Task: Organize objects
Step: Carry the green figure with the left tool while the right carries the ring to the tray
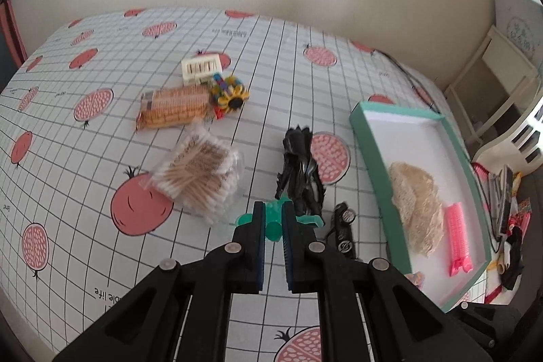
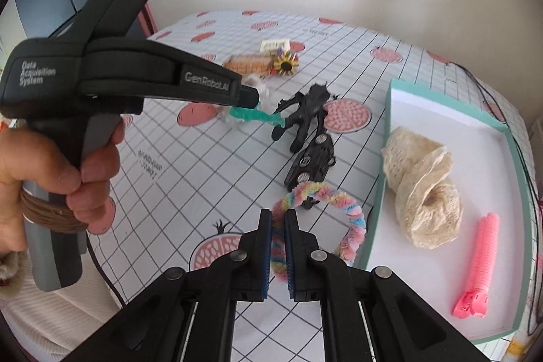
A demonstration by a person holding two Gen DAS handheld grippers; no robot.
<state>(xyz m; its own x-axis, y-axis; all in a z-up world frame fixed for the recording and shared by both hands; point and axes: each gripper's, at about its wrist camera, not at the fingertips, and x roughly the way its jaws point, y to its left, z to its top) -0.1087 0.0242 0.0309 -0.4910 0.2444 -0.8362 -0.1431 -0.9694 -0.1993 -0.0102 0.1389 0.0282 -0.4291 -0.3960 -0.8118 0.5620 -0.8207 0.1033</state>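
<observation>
My left gripper (image 1: pixel 272 213) is shut on a translucent green plastic toy (image 1: pixel 273 224), which it holds just above the cloth; from the right wrist view the green toy (image 2: pixel 258 116) sticks out of its tip. My right gripper (image 2: pixel 278 219) is shut on a pastel rainbow fuzzy ring (image 2: pixel 353 219) beside the tray. A black monster figure (image 1: pixel 300 172) lies in the middle, with a black toy car (image 2: pixel 310 163) next to it. The teal-rimmed white tray (image 2: pixel 437 111) holds a cream lace roll (image 2: pixel 424 189) and a pink hair roller (image 2: pixel 483 260).
Further back lie a bag of cotton swabs (image 1: pixel 200 173), a biscuit packet (image 1: pixel 173 107), a sunflower toy (image 1: pixel 229 94) and a small white box (image 1: pixel 200 68). A person's hand (image 2: pixel 40 165) holds the left gripper's handle. A black cable (image 2: pixel 522 131) runs behind the tray.
</observation>
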